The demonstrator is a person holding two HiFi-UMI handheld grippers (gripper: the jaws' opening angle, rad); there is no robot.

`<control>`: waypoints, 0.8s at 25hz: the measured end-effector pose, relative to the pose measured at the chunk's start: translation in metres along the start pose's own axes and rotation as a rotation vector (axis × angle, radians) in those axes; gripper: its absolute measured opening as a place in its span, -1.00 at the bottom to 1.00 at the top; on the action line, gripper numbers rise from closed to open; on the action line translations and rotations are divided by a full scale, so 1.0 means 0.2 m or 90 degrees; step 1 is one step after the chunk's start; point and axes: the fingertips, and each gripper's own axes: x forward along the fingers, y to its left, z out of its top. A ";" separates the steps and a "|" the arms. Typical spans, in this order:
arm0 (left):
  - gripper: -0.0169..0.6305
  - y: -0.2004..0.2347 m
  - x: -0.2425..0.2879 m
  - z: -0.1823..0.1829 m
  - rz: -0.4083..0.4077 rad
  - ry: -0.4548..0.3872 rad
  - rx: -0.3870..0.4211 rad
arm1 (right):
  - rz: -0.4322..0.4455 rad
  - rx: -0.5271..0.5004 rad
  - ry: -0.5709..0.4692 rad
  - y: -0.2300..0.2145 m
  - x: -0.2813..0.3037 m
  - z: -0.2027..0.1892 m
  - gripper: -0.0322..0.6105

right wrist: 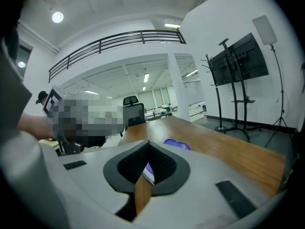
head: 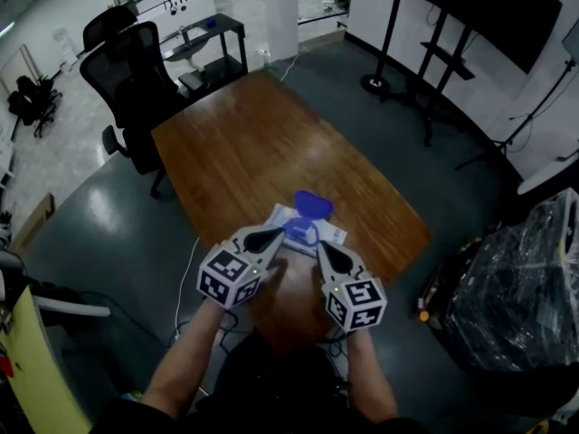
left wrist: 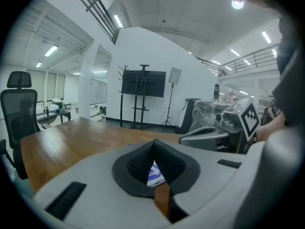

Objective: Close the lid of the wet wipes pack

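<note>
The wet wipes pack [head: 312, 229] lies flat near the front edge of the wooden table [head: 262, 143], with its blue lid [head: 313, 204] standing open on the far side. My left gripper [head: 277, 236] is just left of the pack with its jaws shut and nothing between them. The tip of my right gripper [head: 320, 247] is at the pack's near edge, its jaws also together and empty. In the left gripper view the left gripper [left wrist: 154, 142] shows a slice of the pack [left wrist: 155, 175] below its joined tips. The right gripper [right wrist: 148, 143] looks onto the lid [right wrist: 177, 144].
A black office chair [head: 136, 89] stands at the table's far left corner. A TV on a stand [head: 434, 43] is at the back right. A bundle wrapped in dark plastic [head: 520, 287] sits on the floor to the right, and a small side table [head: 204, 48] stands behind.
</note>
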 end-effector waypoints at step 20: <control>-0.93 0.42 0.61 -0.17 -0.190 0.077 0.052 | -0.217 0.057 0.117 -0.24 0.21 -0.31 -0.87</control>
